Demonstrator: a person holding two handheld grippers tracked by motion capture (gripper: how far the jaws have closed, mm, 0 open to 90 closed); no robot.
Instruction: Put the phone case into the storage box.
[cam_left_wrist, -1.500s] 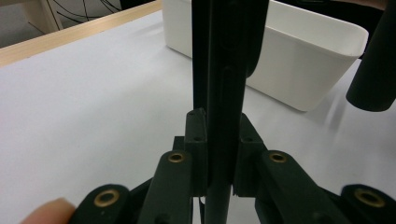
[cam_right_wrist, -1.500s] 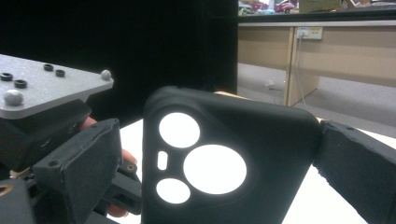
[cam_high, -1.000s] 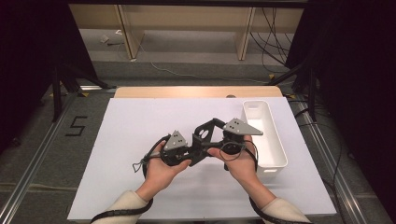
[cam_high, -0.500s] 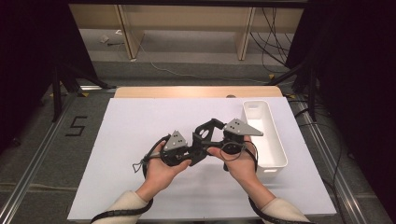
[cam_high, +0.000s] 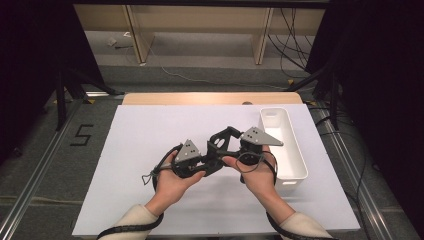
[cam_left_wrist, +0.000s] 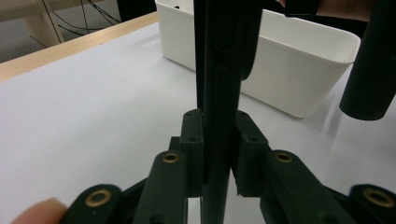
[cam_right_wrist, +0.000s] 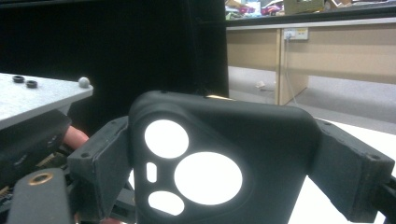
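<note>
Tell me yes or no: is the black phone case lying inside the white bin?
No: in the high view the black phone case is held up between the two grippers over the white table, beside the white bin, not in it.

A black phone case (cam_right_wrist: 219, 163) (camera cutouts showing) stands upright, clamped above the table.

The high view looks forward and down from above the person's side onto the white-covered rectangular table (cam_high: 150, 135), with grey floor and wooden shelving beyond. The left gripper view sits low and close behind its jaws, edge-on to a black moulded phone case (cam_left_wrist: 222, 93), facing the long white plastic tub (cam_left_wrist: 299, 70) that the high view shows at the table's right (cam_high: 290, 150). The right gripper view is nearer, level, facing the case's flat back with its camera cut-outs (cam_right_wrist: 219, 158) and the wooden shelving behind.
</note>
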